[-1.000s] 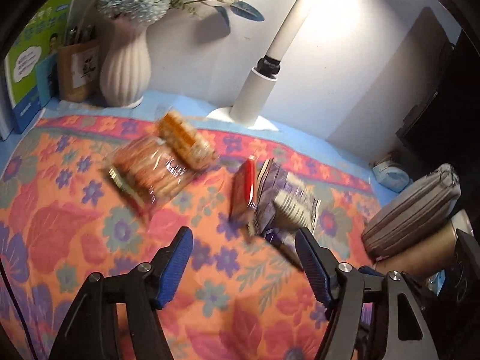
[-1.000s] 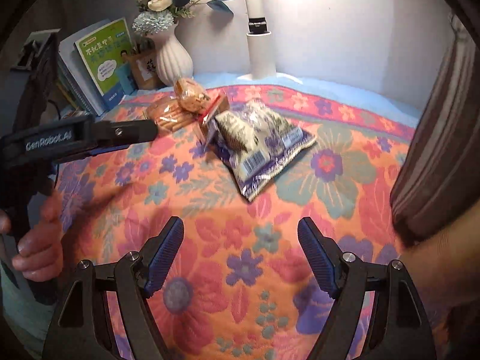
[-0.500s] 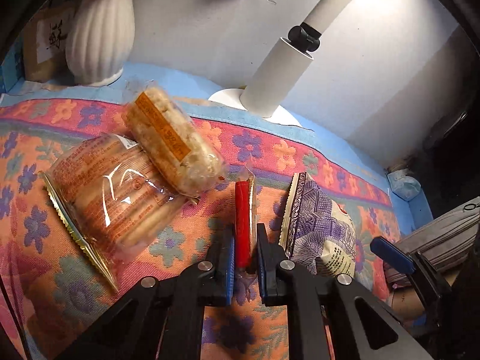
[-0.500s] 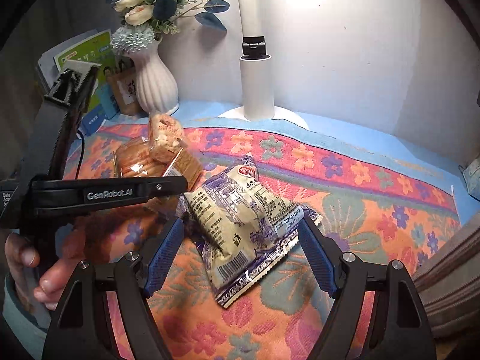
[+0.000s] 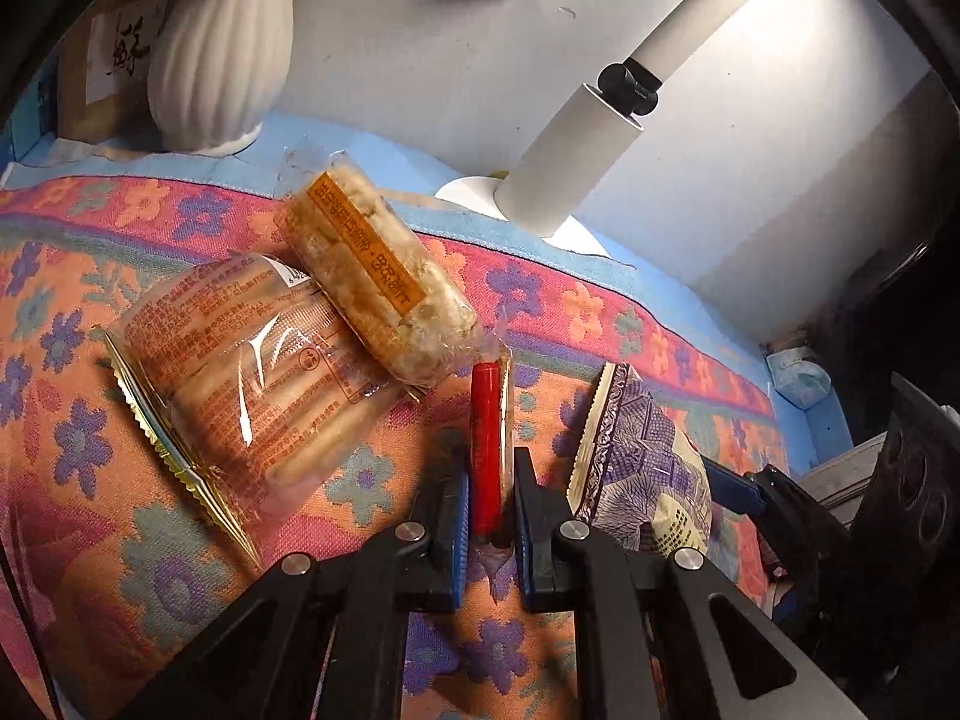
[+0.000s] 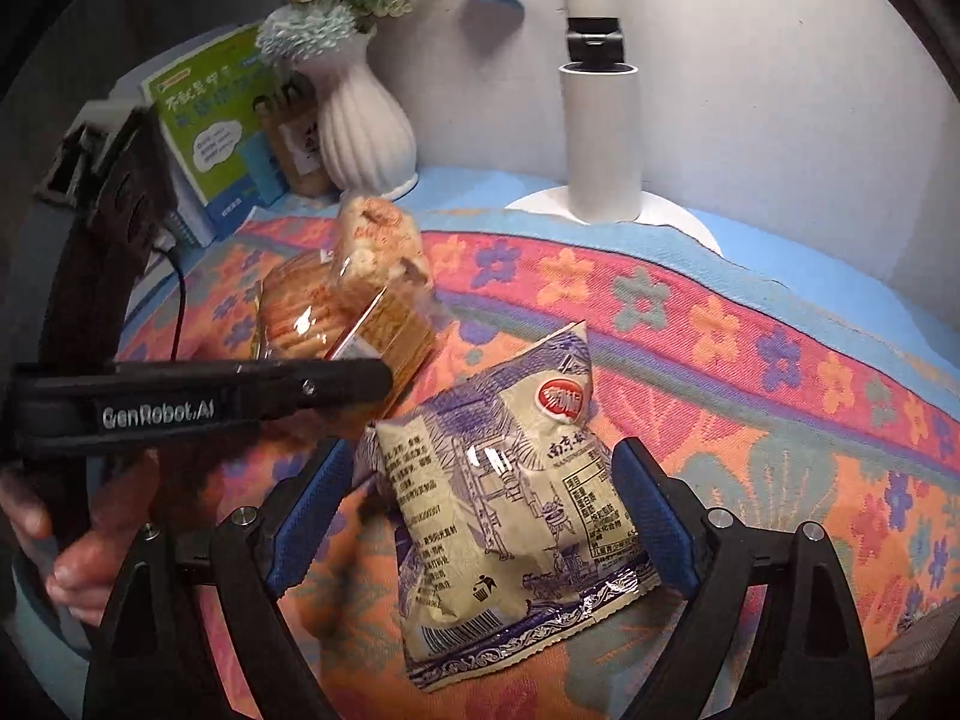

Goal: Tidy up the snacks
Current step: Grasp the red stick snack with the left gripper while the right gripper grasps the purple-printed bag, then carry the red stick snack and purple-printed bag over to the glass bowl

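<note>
A: Which step is it now?

B: I think it is the picking up. The left gripper (image 5: 489,516) is pressed together on the thin red packet (image 5: 487,444), which stands on its edge on the flowered cloth (image 5: 78,450). The right gripper (image 6: 480,516) has its jaws opening, and the purple-and-cream bag (image 6: 510,516) lies between them, but the pads do not press on it yet.

A: So what does the next move need?

B: In my opinion the right jaws must close on the bag's middle, gently, because it looks puffy and can slip. The red packet is thin, so it should be lifted straight.

A: Is something in the way?

B: The two clear packets are close: the biscuit packet (image 5: 240,372) and the puffed-rice roll (image 5: 372,276) that leans on it. The roll's end nearly touches the red packet. Behind them stand a white vase (image 5: 222,54) and a lamp post (image 5: 576,162), well apart. The two grippers work just beside each other, so they could bump.
</note>
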Demonstrator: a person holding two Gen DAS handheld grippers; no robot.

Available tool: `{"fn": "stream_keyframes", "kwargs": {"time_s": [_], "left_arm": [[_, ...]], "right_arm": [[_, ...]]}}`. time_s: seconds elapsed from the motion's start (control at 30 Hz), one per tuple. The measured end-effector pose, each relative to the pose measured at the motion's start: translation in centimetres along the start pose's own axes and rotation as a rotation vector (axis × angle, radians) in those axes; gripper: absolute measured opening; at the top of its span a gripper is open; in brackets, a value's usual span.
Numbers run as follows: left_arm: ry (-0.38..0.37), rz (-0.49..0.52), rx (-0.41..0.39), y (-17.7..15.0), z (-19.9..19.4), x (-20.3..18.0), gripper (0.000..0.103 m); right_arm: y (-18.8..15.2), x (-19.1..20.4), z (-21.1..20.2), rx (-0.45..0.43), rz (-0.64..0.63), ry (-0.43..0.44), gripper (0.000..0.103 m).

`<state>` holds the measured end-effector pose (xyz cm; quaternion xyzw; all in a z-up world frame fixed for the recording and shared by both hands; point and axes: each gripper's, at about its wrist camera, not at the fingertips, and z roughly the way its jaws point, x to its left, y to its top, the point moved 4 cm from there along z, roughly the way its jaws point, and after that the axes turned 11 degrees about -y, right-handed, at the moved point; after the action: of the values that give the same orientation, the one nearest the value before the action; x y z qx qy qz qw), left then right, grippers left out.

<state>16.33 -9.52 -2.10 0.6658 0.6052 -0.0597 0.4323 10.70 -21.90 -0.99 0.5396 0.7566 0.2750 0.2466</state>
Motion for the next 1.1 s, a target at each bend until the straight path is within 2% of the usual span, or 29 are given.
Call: {"fn": "stream_keyframes", "kwargs": {"time_s": [0.07, 0.2, 0.27, 0.5, 0.73, 0.97, 1.1], "left_arm": [[-0.004, -0.003, 0.002, 0.1, 0.1, 0.1, 0.011], [-0.002, -0.001, 0.001, 0.0, 0.2, 0.1, 0.011], [0.001, 0.001, -0.001, 0.0, 0.2, 0.1, 0.011], [0.004, 0.033, -0.005, -0.3, 0.4, -0.8, 0.011], [0.059, 0.099, -0.027, -0.6, 0.8, -1.9, 0.011], [0.010, 0.125, 0.005, -3.0, 1.2, -4.5, 0.011], [-0.093, 0.101, 0.064, -5.9, 1.0, -6.9, 0.011]], "right_arm": [[-0.4, 0.9, 0.1, -0.010, -0.045, -0.047, 0.097], [-0.6, 1.5, 1.0, 0.010, -0.076, -0.137, 0.094], [-0.9, 1.7, 1.0, 0.004, -0.088, -0.179, 0.081], [-2.1, 2.4, -0.9, -0.003, -0.057, -0.177, 0.075], [-6.4, 3.8, -4.5, 0.005, -0.046, -0.169, 0.075], [-12.3, 4.3, -9.6, 0.012, -0.028, -0.220, 0.074], [-14.8, 3.7, -11.8, 0.040, -0.029, -0.270, 0.073]]}}
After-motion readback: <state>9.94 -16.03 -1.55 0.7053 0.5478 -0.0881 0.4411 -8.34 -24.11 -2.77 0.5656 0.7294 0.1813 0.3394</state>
